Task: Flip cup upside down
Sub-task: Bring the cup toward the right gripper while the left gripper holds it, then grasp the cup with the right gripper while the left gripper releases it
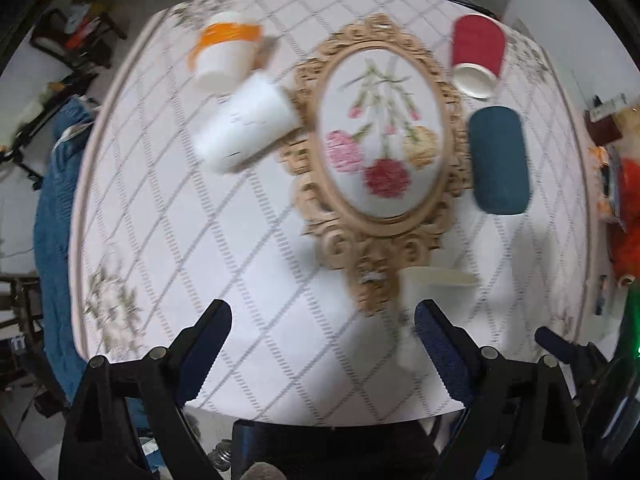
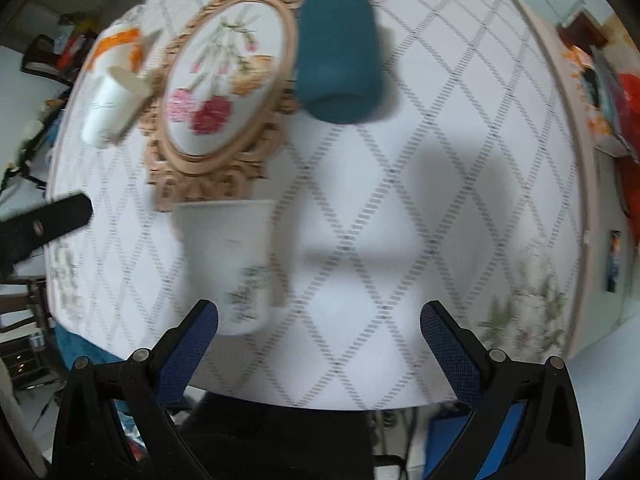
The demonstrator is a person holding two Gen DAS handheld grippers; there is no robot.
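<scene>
Scene: a round surface (image 2: 460, 160) under a white quilted cloth with a grey diamond pattern, an oval embroidered flower panel in an ornate tan frame (image 1: 382, 136) lying at its centre, cups scattered around it.

Task cup: the white paper cup with a faint plant print (image 2: 230, 264) stands upright, mouth up, near the front edge of the surface, its far rim touching the lower end of the frame; in the left wrist view the same cup (image 1: 434, 300) sits just beyond that gripper's right finger.

Other cups: a dark teal cylindrical cup (image 1: 500, 160) appears to stand mouth down beside the frame; a red paper cup (image 1: 478, 50), a white cup with an orange band (image 1: 226, 48) and a plain white paper cup (image 1: 248, 124) also sit around the frame, their poses hard to read through the blur.

Left gripper (image 1: 324, 328): jaws spread wide, holding nothing, poised over bare cloth.

Right gripper (image 2: 320, 324): jaws equally wide apart and empty; the printed cup sits by its left finger, not between the two.

Step in hand: likely the approach, no cup yet grasped.

Next move: it appears one gripper must shift sideways to bracket the printed cup's wall, close gently enough not to crush the paper, then lift, roll it over and set it rim down.

Caution: both views are motion-blurred, so fine contact cannot be judged.
</scene>
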